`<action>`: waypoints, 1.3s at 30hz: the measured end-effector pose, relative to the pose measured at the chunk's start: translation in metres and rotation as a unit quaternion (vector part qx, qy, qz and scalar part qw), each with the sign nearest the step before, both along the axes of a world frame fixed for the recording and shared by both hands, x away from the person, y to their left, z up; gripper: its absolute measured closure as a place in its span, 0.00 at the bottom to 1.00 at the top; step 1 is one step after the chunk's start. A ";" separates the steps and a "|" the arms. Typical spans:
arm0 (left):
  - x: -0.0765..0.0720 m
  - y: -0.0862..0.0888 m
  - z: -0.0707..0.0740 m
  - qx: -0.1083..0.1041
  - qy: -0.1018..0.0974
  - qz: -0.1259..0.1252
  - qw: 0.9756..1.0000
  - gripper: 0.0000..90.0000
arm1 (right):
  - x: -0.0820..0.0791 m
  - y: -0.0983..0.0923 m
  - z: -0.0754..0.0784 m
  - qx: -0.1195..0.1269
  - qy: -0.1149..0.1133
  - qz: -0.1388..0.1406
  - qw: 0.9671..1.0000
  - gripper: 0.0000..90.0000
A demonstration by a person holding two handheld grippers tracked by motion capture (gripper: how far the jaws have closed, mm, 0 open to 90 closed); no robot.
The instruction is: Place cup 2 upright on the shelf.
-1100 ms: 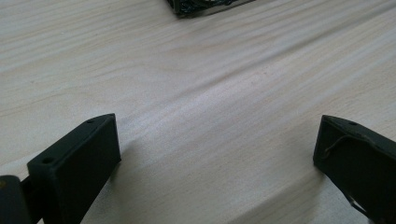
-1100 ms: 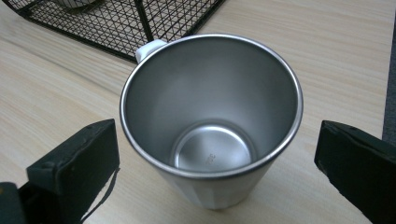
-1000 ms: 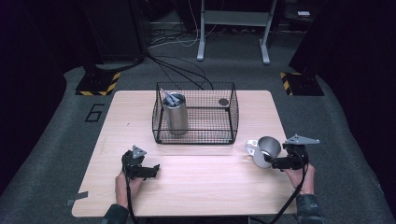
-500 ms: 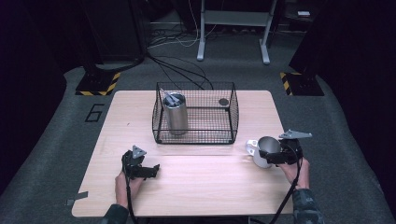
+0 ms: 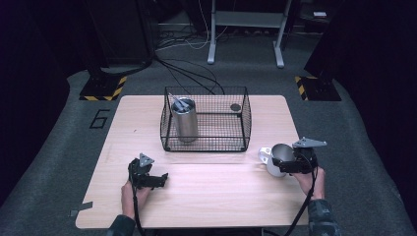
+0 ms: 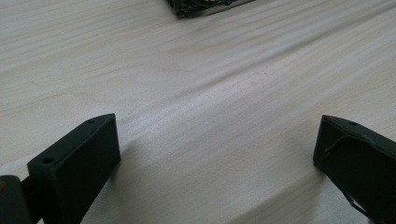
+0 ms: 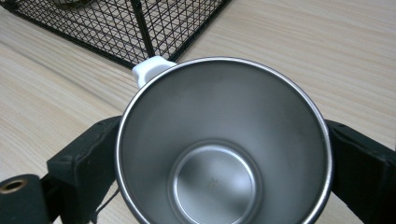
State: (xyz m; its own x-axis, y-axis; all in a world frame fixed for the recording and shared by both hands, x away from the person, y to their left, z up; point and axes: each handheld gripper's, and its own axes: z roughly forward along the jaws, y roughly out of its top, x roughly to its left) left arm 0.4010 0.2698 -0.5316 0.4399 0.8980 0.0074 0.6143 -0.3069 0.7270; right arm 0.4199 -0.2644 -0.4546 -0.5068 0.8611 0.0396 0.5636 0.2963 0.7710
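Observation:
A steel cup [image 5: 277,157] with a white handle [image 5: 264,154] is at the table's right side, just off the wire basket's front right corner. My right gripper [image 5: 285,164] is shut on it. In the right gripper view the cup [image 7: 219,116] shows its empty inside, and the jaws of the right gripper [image 7: 222,163] press on both of its sides. My left gripper [image 5: 158,179] rests low at the front left. It stands open in the left gripper view [image 6: 215,154], with bare wood between its jaws.
A black wire basket [image 5: 246,123] stands mid-table and holds a tall steel canister [image 5: 185,123] with utensils in it. A small dark disc [image 5: 235,107] lies at its back right. The table [image 5: 216,196] is light wood; cables run across the floor behind it.
My right gripper has shifted a little to the left and in around the cup. The cup has stayed in about the same place. The left gripper has not moved.

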 end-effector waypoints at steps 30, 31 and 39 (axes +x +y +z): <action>0.000 0.000 0.001 0.003 0.004 -0.005 1.000 0.00 | -0.017 0.009 0.023 0.022 -0.006 -0.024 0.999 0.06; 0.000 0.000 0.001 0.003 0.005 -0.005 1.000 0.00 | -0.018 0.011 0.024 0.023 -0.006 -0.023 0.999 0.06; 0.001 0.000 0.000 0.002 0.002 -0.004 1.000 0.00 | -0.021 0.021 0.033 0.026 -0.007 -0.009 1.000 0.06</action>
State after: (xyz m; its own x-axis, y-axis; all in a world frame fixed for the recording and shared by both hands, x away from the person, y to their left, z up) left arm 0.4015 0.2693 -0.5314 0.4465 0.8947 0.0089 0.6154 -0.3143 0.7228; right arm 0.3985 -0.2436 -0.4216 -0.4921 0.8671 0.0776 0.5581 0.2458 0.7926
